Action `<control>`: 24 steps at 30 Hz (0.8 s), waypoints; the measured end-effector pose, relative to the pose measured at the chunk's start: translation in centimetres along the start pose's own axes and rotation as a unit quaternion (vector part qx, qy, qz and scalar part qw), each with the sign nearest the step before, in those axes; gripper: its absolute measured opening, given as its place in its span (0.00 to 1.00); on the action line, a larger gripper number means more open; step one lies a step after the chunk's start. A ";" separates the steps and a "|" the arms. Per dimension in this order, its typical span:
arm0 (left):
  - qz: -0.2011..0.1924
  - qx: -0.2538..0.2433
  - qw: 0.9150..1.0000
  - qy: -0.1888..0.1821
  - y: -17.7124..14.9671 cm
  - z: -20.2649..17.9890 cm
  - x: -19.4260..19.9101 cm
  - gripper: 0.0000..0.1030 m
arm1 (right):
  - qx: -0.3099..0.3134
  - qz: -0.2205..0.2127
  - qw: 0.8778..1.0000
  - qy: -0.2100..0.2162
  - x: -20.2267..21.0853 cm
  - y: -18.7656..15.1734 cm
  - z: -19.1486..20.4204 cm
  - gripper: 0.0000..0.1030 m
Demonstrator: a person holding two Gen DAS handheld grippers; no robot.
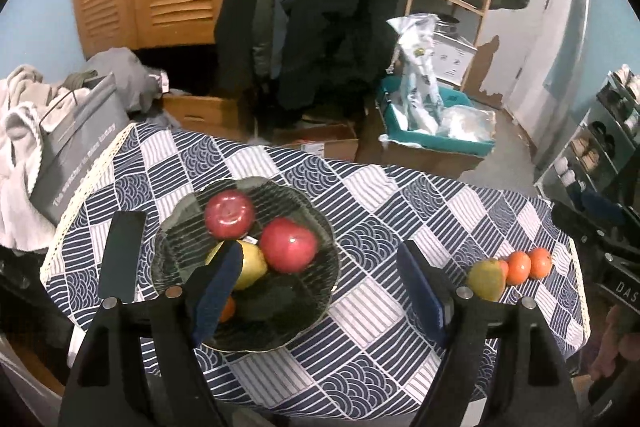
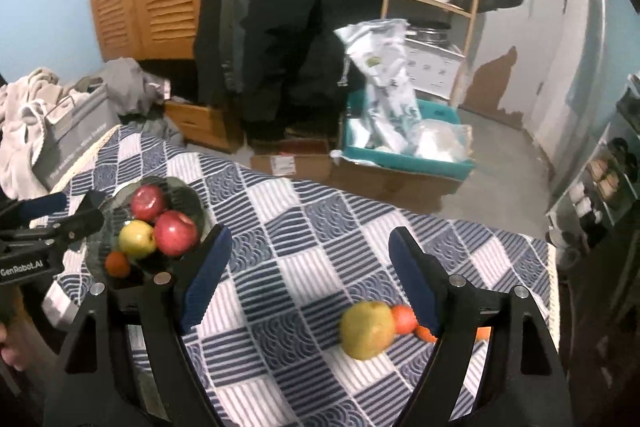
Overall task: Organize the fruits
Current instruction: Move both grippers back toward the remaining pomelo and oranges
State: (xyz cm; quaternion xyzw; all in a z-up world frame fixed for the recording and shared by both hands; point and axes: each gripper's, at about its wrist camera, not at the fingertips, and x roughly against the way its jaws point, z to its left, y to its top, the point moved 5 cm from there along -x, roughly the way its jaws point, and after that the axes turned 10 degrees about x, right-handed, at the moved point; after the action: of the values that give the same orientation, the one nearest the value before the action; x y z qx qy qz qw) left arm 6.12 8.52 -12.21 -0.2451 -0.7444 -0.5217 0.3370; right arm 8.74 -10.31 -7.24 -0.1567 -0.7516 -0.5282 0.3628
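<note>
I have both tongs released and empty above the desk (image 1: 360, 211), which wears a blue and white patterned cloth. My left tongs (image 1: 320, 287) hang over the dark glass plate (image 1: 320, 227) at the left of the desk, jaws apart with nothing between the pads. On that plate I see two red apples (image 1: 230, 214), a yellow pear (image 1: 252, 263) touching them, and a small orange fruit (image 2: 117, 264) at the near rim. My right tongs (image 2: 310, 275) stand wide over bare cloth. Near the desk's right edge a yellow-green pear (image 2: 367, 329) lies beside a short row of orange fruits (image 1: 528, 265), well apart from the plate.
</note>
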 end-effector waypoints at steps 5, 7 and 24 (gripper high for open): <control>-0.001 -0.020 1.000 -0.008 -0.3 -1.8 0.4 0.79 | -0.002 -0.002 1.000 -0.016 1.0 -1.0 -1.8 0.79; -0.003 -0.027 1.000 -0.010 -0.4 -2.5 0.5 0.83 | -0.001 -0.002 1.000 -0.023 1.3 -1.3 -2.3 0.79; 0.014 -0.064 0.997 -0.043 -1.8 -8.6 0.0 0.84 | -0.036 0.006 0.996 -0.086 3.6 -5.5 -9.2 0.82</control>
State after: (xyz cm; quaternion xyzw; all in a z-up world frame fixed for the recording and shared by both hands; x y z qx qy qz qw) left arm 6.89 -0.16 -11.37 -0.2991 -0.7198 -0.5525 0.2954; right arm 6.36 -21.39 -6.77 -0.2187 -0.7595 -0.5373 0.2942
